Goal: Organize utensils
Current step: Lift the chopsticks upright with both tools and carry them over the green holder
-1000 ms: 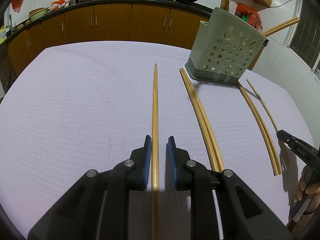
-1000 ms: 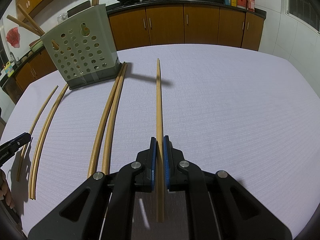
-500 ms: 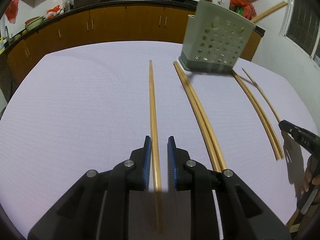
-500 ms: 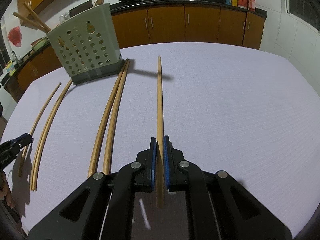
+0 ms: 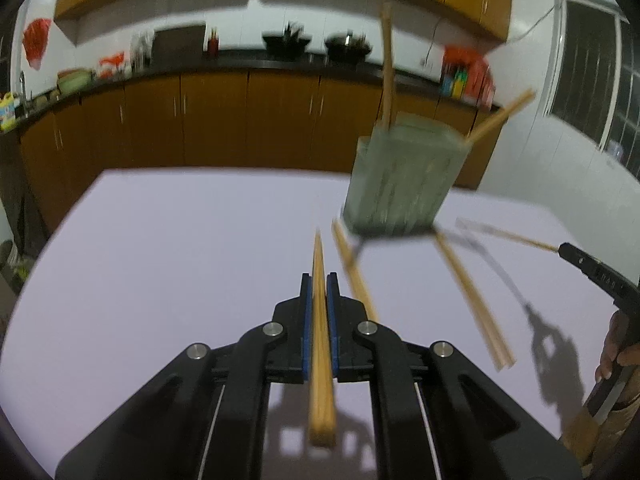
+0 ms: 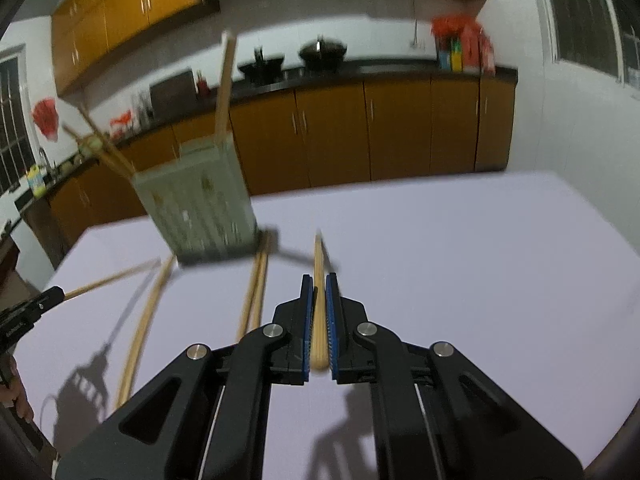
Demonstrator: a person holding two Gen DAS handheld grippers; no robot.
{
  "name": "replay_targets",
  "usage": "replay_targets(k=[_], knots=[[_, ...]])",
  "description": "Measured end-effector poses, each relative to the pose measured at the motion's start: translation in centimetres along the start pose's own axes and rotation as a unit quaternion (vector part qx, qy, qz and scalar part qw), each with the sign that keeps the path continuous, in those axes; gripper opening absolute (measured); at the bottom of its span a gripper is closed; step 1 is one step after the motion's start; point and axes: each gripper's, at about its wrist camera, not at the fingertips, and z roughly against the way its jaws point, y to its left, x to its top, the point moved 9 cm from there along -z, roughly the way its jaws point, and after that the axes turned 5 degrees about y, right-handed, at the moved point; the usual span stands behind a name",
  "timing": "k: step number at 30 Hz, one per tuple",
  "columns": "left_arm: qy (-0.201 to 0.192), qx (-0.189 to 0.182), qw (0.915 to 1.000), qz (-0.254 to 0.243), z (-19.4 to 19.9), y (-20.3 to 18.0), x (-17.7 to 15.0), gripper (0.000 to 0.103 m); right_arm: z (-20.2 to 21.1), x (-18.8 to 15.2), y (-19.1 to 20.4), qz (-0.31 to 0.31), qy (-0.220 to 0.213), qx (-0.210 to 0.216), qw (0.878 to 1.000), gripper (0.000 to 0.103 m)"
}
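Above the table's (image 5: 168, 248) bare near half, both grippers (image 5: 319, 284) (image 6: 319, 284) pinch chopsticks (image 5: 320, 344) (image 6: 319, 312) beside the holder (image 5: 400, 184).

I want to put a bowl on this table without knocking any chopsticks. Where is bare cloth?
Bare cloth: the table's wide stretch right of the chopstick in the right gripper, and the stretch left of the left gripper's chopstick. Crowded: around the green holder, where loose chopsticks lie between both grippers.
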Motion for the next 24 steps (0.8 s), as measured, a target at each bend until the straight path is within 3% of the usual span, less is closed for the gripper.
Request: replay_targets(k=[7, 12, 18, 24], knots=[[-0.056, -0.014, 0.9983, -0.003, 2.8, -0.8, 4.6, 0.008, 2.4, 3.5, 1.4, 0.01, -0.05, -0.001, 0.999, 0.007], [-0.071, -0.028, 0.9971, -0.01, 4.0, -1.6, 6.6, 0.008, 3.0, 5.5, 1.6, 0.018, -0.068, -0.001, 0.998, 0.007], [-0.089, -0.043, 0.9949, -0.022, 5.1, -3.3, 8.4, 0.008, 4.5, 7.8, 2.5, 0.026, -0.087, 0.017, 0.996, 0.007], [-0.123, -0.065, 0.9899, -0.024, 6.2, -5.1, 11.2, 0.008, 7.1, 11.1, 5.3, 0.048, -0.134, 0.049, 0.989, 0.007]])
